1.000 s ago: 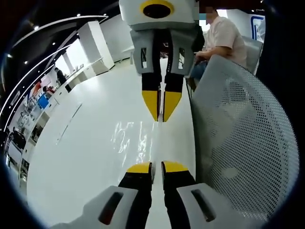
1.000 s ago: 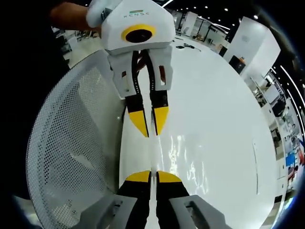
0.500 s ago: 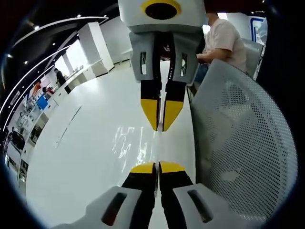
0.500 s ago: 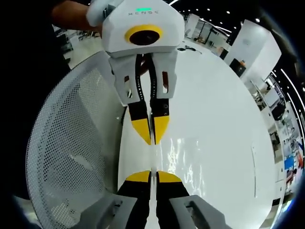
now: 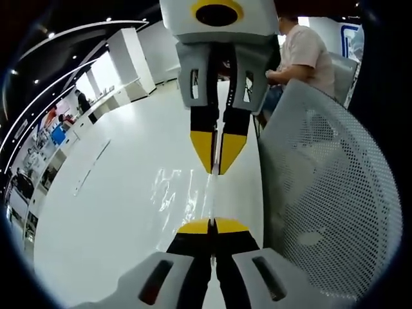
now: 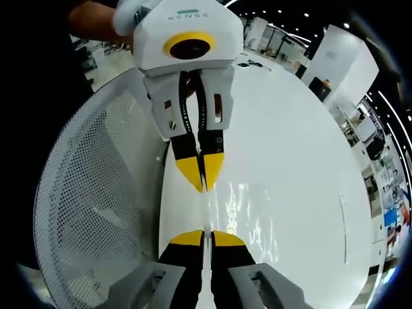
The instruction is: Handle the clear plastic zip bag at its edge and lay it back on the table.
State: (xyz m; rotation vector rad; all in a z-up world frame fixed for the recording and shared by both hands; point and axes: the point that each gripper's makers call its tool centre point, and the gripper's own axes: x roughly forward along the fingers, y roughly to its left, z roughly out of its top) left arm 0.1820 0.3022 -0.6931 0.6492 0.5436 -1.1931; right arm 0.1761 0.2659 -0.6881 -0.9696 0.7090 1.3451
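Note:
A clear plastic zip bag (image 5: 175, 192) hangs above the white table (image 5: 109, 212), showing only as glints and a thin edge line. My left gripper (image 5: 210, 224) is shut on that edge at the bottom of the left gripper view. Facing it from above, my right gripper (image 5: 217, 168) pinches the same edge a short way along. In the right gripper view, the right gripper (image 6: 206, 235) is shut on the bag (image 6: 244, 215), and the left gripper (image 6: 201, 185) comes down from the top, jaws together on the edge.
A white mesh chair back (image 5: 328, 193) stands close beside both grippers, also in the right gripper view (image 6: 96, 206). A person in a pale shirt (image 5: 302, 51) sits beyond it. A hand (image 6: 96, 22) holds the left gripper. Counters line the far room.
My left gripper's jaws have gone from a small gap to shut on the bag's edge. The two grippers have drawn slightly closer together.

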